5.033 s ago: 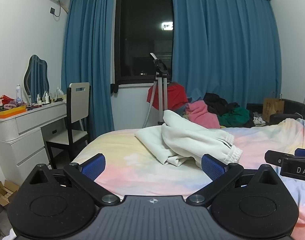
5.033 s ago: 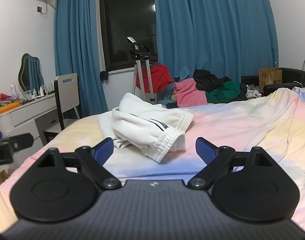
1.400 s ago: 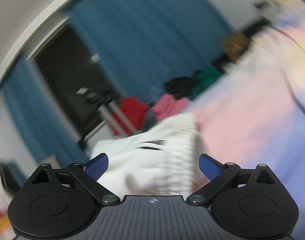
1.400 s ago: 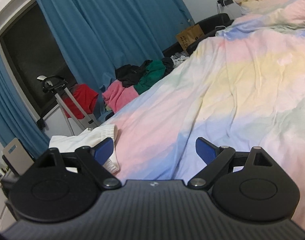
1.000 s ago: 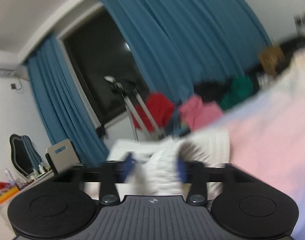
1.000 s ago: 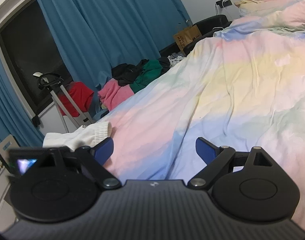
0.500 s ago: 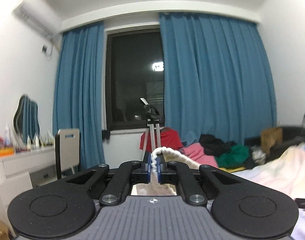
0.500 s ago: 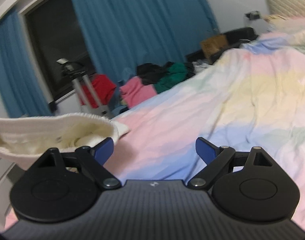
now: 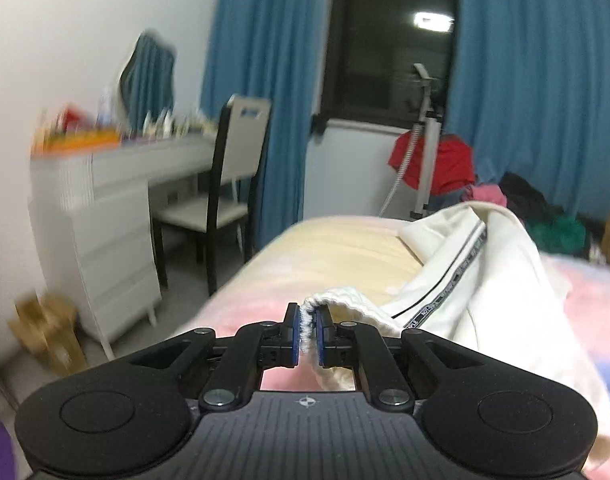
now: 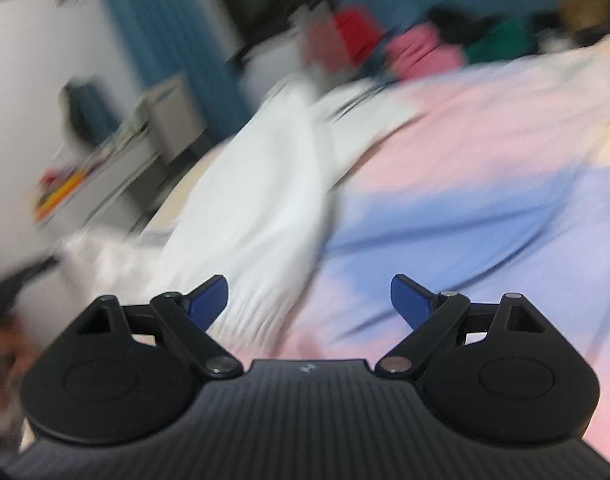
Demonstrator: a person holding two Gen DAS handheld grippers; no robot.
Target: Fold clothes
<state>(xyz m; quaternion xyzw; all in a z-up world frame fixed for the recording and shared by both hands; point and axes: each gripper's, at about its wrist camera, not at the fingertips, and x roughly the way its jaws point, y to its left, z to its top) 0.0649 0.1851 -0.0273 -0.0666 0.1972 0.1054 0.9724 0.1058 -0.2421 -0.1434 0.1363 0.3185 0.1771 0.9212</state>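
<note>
- My left tongs (image 9: pixel 305 330) are pressed together on the ribbed cuff of the white sweatpants (image 9: pixel 481 276), pinching its edge between the blue pads.
- The sweatpants trail from that cuff across the pastel bed (image 9: pixel 345 248), their black side stripe showing.
- My right tongs (image 10: pixel 309 300) are spread wide and hold nothing, hovering just beside the blurred white cloth.
</note>
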